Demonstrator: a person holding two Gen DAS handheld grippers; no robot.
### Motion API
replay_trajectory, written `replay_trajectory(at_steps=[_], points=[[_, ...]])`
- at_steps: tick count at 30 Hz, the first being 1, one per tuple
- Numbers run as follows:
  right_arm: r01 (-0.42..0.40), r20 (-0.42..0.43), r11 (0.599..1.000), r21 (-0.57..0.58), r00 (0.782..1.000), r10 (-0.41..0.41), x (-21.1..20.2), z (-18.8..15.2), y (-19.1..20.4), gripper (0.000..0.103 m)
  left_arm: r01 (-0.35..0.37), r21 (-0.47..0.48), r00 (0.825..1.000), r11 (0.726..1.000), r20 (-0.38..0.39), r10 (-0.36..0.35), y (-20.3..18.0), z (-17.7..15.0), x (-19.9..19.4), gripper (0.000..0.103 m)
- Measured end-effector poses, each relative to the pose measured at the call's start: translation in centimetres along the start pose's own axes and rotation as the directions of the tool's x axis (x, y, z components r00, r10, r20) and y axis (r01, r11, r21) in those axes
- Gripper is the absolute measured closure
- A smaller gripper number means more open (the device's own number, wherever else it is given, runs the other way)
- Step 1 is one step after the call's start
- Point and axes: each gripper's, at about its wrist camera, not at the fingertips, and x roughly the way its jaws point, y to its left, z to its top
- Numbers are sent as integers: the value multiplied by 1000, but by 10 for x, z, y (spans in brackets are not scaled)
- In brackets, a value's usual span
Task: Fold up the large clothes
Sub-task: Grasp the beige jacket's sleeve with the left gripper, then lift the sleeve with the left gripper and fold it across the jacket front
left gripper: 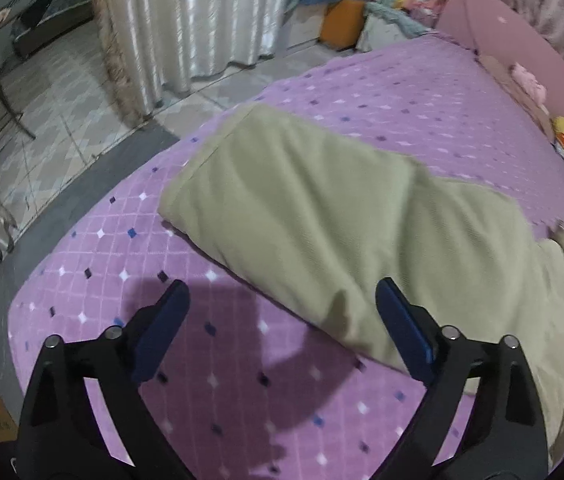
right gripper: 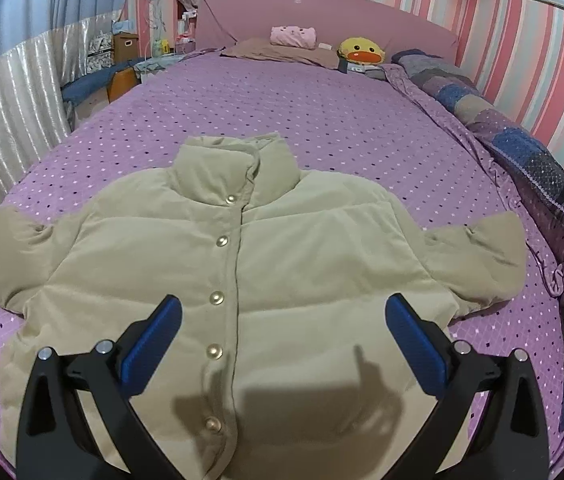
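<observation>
A beige padded jacket (right gripper: 290, 264) lies flat, front up, on the purple bedspread (right gripper: 322, 120). Its snap buttons are closed, its collar points to the headboard and both sleeves are spread out. My right gripper (right gripper: 282, 312) is open and empty above the jacket's lower front. In the left wrist view the jacket's left sleeve (left gripper: 314, 208) stretches across the bedspread (left gripper: 121, 280). My left gripper (left gripper: 282, 300) is open and empty above the sleeve's near edge, its right finger over the fabric.
The pink headboard (right gripper: 322, 12), a brown pillow (right gripper: 282, 52), a pink plush (right gripper: 294, 36) and a yellow duck plush (right gripper: 362, 52) are at the far end. A patchwork quilt (right gripper: 522, 152) runs along the striped wall. Curtains (left gripper: 201, 20) and tiled floor (left gripper: 61, 100) lie left of the bed.
</observation>
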Motion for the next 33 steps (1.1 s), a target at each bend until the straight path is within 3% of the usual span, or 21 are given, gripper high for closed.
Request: replay_trajectory(at_steps=[2, 7, 9, 13, 17, 20, 28, 33], points=[[4, -3, 1000, -3, 1000, -4, 2, -1, -2, 2, -6, -15, 1000, 1000, -28, 6, 4, 7, 20, 31], [28, -22, 999, -23, 999, -29, 9, -6, -5, 2, 47, -83, 992, 995, -117, -57, 4, 23, 64, 35], [23, -26, 1000, -17, 999, -24, 11, -8, -9, 2, 52, -66, 992, 996, -108, -59, -1, 25, 64, 46], [17, -40, 1000, -9, 999, -17, 15, -14, -18, 2, 115, -49, 987, 992, -109, -119, -10, 26, 53, 87], [24, -25, 1000, -10, 999, -25, 11, -17, -28, 2, 162, -61, 981, 985, -102, -167, -15, 36, 38, 92], [32, -2, 999, -9, 999, -32, 5, -16, -36, 2, 187, 1, 981, 982, -60, -187, -38, 39, 7, 92], [10, 19, 999, 42, 1000, -11, 1, -17, -62, 2, 210, 252, 976, 945, 2, -218, -138, 24, -65, 92], [29, 32, 998, 54, 999, -31, 0, -22, -84, 2, 252, 365, 964, 896, -17, -265, -213, 1, -90, 92]])
